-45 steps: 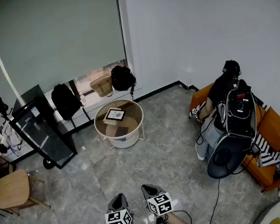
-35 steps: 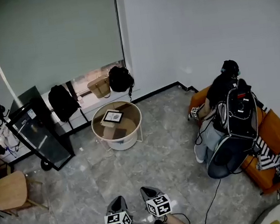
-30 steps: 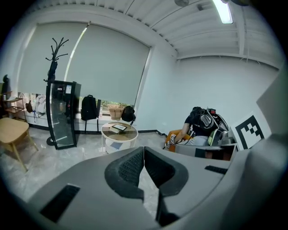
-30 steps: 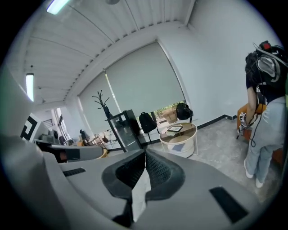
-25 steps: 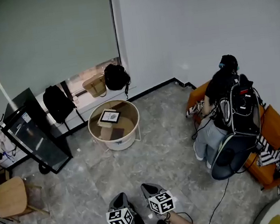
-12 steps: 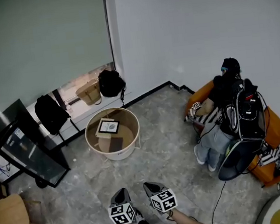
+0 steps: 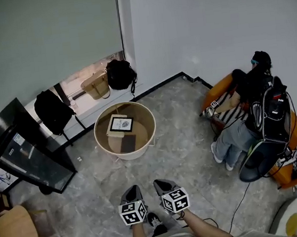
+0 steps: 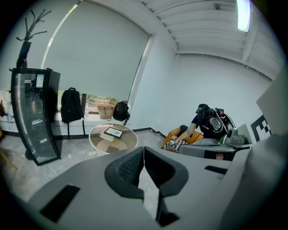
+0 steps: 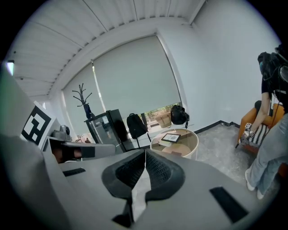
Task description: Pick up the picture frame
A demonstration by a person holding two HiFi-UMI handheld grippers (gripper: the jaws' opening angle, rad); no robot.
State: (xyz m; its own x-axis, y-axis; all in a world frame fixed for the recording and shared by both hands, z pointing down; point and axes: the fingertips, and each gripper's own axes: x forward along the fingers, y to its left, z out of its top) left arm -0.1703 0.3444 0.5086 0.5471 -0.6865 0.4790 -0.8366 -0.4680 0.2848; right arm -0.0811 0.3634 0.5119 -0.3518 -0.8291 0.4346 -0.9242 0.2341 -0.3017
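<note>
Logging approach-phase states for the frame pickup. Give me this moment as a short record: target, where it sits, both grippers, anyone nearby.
target: picture frame
support: lies on top of the round table, by the window
left gripper: jaws together, nothing between them
right gripper: jaws together, nothing between them
gap to target: both grippers well short of the table
bystander: person on the orange sofa, right of the table
task state: frame not yet touched

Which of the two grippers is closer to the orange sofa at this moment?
Right. The right gripper is on the side toward the orange sofa, with floor between them; the left gripper is beside it, on the side away from the sofa.
</note>
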